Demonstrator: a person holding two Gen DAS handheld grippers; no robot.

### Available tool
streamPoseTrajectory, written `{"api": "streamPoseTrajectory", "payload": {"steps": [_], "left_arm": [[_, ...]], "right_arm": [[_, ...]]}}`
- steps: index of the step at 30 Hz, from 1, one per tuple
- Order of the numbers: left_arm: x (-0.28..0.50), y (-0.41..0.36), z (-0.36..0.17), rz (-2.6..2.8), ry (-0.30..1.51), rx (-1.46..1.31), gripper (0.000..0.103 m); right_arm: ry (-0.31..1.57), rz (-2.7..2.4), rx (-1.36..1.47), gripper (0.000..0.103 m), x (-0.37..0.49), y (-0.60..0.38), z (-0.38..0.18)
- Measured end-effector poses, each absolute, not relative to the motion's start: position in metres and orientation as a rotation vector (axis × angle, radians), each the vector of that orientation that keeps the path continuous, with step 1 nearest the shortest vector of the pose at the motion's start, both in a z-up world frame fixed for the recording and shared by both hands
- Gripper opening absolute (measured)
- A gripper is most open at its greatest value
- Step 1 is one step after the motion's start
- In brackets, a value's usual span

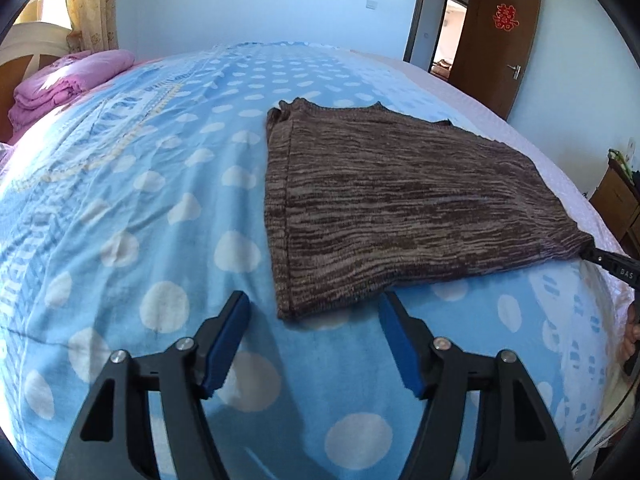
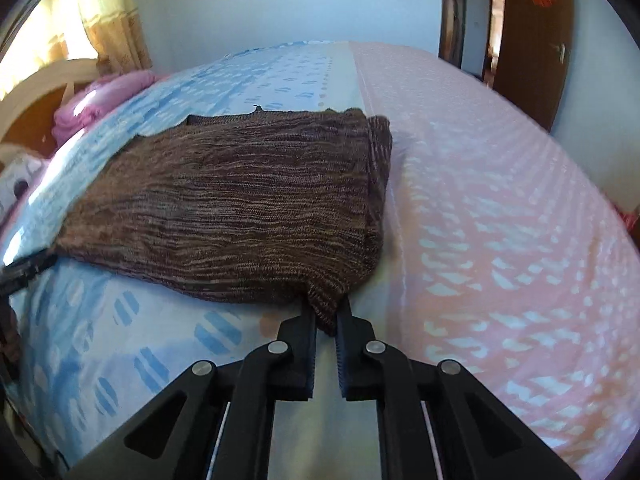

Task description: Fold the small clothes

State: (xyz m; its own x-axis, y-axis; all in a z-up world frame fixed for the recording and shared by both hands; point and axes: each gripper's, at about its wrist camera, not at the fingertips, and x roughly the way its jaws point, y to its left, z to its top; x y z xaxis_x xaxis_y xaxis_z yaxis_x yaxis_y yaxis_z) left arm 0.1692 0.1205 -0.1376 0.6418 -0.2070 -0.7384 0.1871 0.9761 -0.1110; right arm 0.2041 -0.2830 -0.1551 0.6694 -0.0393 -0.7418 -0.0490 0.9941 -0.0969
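A brown knitted garment (image 1: 392,200) lies flat on the bed, its sides folded in. My left gripper (image 1: 314,308) is open, its blue pads either side of the garment's near left corner, just short of it. My right gripper (image 2: 325,312) is shut on the garment's near right corner (image 2: 324,304). The right gripper also shows at the right edge of the left wrist view (image 1: 608,262), pinching that corner. The left gripper's tip shows at the left edge of the right wrist view (image 2: 24,270), by the garment's other near corner.
The bed has a blue spotted cover (image 1: 140,200) and a pink patterned sheet (image 2: 500,220) on the right. Folded pink bedding (image 1: 68,80) lies by the headboard. A brown door (image 1: 504,40) stands open behind. A wooden cabinet (image 1: 616,200) is at the right.
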Motion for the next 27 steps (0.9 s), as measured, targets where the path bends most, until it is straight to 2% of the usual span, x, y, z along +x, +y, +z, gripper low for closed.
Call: {"api": "streamPoseTrajectory", "payload": {"steps": [1,2,4,5,7,10,14,16,19,21,23,25,27], "left_arm": [[0.174,0.12,-0.138,-0.232,0.847,-0.018,0.045],[0.176,0.121,-0.138,-0.241,0.851,-0.018,0.034],[0.181,0.122,-0.136,-0.239,0.849,-0.022,0.021],[0.183,0.124,-0.137,-0.244,0.852,-0.036,0.021],[0.182,0.13,-0.137,-0.241,0.849,-0.065,0.019],[0.176,0.137,-0.138,-0.261,0.862,-0.077,0.019],[0.167,0.144,-0.131,-0.252,0.858,-0.049,0.025],[0.168,0.153,-0.124,-0.247,0.85,-0.096,0.025],[0.173,0.161,-0.107,-0.243,0.806,-0.164,0.031],[0.182,0.156,-0.096,-0.226,0.783,-0.154,0.04],[0.196,0.143,-0.089,-0.195,0.764,-0.116,0.062],[0.212,0.125,-0.085,-0.203,0.737,-0.107,0.071],[0.227,0.111,-0.088,-0.219,0.746,-0.103,0.072]], "right_arm": [[0.828,-0.006,-0.127,0.007,0.203,-0.287,-0.149],[0.824,-0.014,-0.131,0.007,0.204,-0.292,-0.145],[0.815,-0.045,-0.186,0.007,0.203,-0.298,-0.14],[0.812,-0.089,-0.251,0.001,0.202,-0.3,-0.141],[0.836,-0.133,-0.285,0.0,0.2,-0.311,-0.145],[0.853,-0.117,-0.139,0.0,0.192,-0.334,-0.142],[0.775,-0.052,-0.017,0.0,0.189,-0.327,-0.128],[0.746,0.012,0.046,0.0,0.203,-0.316,-0.122],[0.724,0.062,0.065,0.0,0.231,-0.291,-0.119],[0.715,0.09,0.06,0.0,0.255,-0.273,-0.123],[0.721,0.102,0.055,0.0,0.271,-0.253,-0.13],[0.747,0.088,0.048,0.0,0.287,-0.245,-0.144],[0.807,0.071,0.055,0.0,0.295,-0.245,-0.165]]}}
